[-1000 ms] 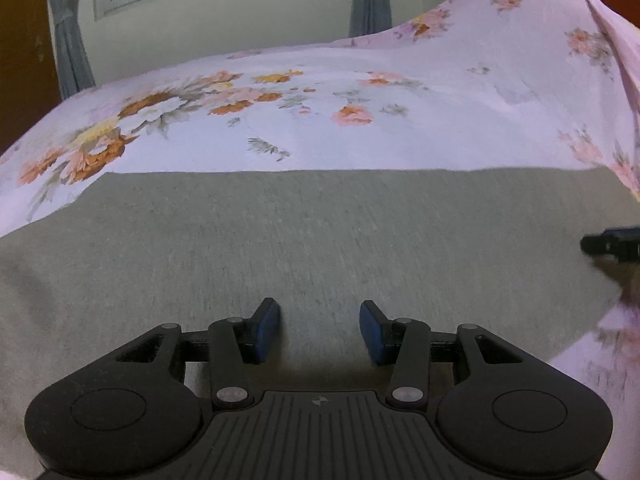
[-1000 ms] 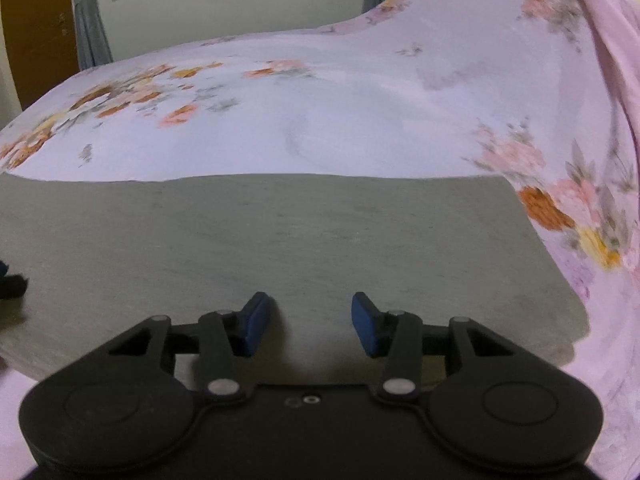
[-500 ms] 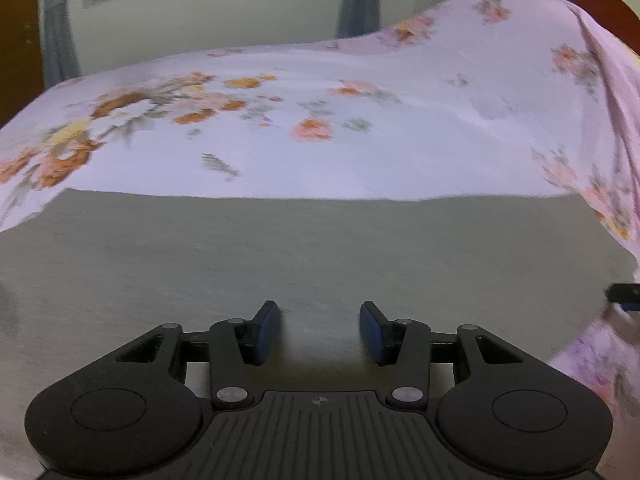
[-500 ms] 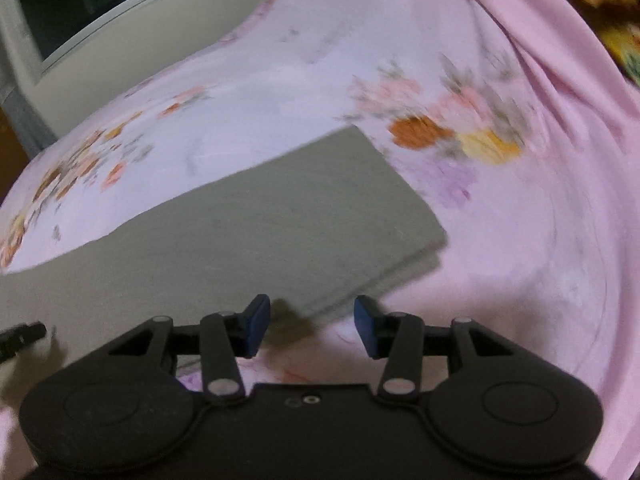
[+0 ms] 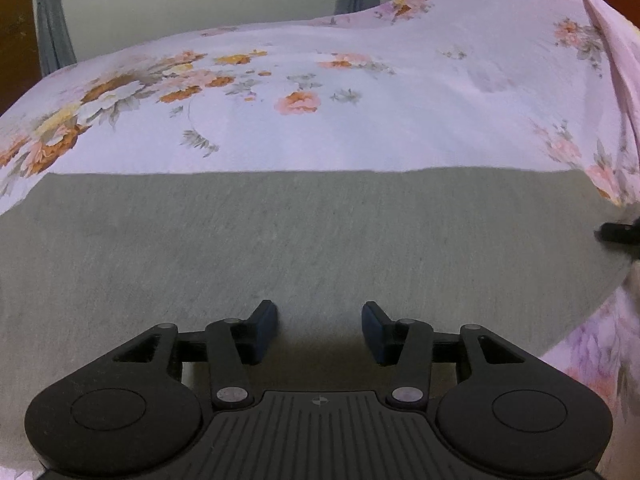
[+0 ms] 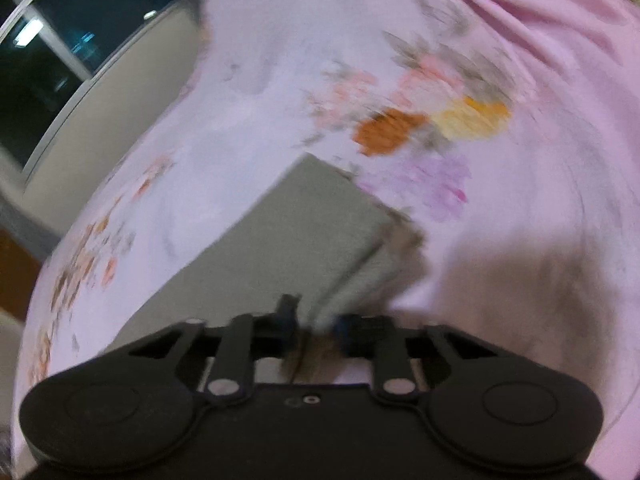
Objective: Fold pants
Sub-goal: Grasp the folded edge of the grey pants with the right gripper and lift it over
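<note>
The flat grey-green knit pants [image 5: 320,240] lie spread in a long smooth band across the pink floral bedsheet [image 5: 360,120] of the bed, already doubled leg on leg, it seems, which leaves the short end free for the next fold. The left tongs [image 5: 319,326] hover low over the near edge of the cloth, blue pads [image 5: 264,330] spread wide and gripping nothing, probably placed there to steady the middle. The right tongs [image 6: 316,326] sit at the layered corner [image 6: 376,256] of the pants' end; their pads look drawn close with cloth edge between them, but the blur is heavy, so I cannot tell whether they have clenched. That corner is the natural hold for carrying the end over.
</note>
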Available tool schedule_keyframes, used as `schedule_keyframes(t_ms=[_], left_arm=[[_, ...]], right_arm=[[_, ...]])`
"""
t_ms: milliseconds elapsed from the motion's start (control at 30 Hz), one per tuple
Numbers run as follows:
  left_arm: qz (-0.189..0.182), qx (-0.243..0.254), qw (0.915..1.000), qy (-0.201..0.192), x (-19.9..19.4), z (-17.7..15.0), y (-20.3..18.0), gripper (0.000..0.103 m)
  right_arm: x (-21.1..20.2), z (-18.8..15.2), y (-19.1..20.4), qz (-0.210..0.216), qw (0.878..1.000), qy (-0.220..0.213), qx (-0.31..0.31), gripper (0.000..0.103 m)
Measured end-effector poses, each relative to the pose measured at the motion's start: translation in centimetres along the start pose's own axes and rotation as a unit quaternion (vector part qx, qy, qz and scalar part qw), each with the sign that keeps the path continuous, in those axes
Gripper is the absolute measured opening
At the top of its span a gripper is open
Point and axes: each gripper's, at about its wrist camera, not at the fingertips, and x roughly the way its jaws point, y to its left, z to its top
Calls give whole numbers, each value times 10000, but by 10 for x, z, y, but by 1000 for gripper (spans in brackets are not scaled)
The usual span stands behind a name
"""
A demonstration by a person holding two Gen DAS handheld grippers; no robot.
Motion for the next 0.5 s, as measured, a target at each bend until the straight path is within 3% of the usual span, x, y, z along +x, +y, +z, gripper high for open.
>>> schedule_keyframes(t_ms=[133, 200, 267, 400, 500], left_arm=[[-38, -30, 10000, -28, 5, 7, -10, 48], [7, 93, 10000, -27, 9, 3, -17, 48], [107, 325, 9994, -61, 11, -3, -24, 48], [101, 389, 9992, -6, 13, -2, -24, 48], [-30, 247, 9996, 157, 8, 8, -19, 48]], right_arm=[[-32, 3, 19, 223, 9963, -512, -659, 12], [-19, -4, 10, -70, 9964, -218, -812, 12], [0, -12, -9, -260, 9977, 212, -591, 13], [1, -15, -5, -370, 9972, 162, -628, 14], [-13, -7, 5, -154, 9979, -100, -624, 13]])
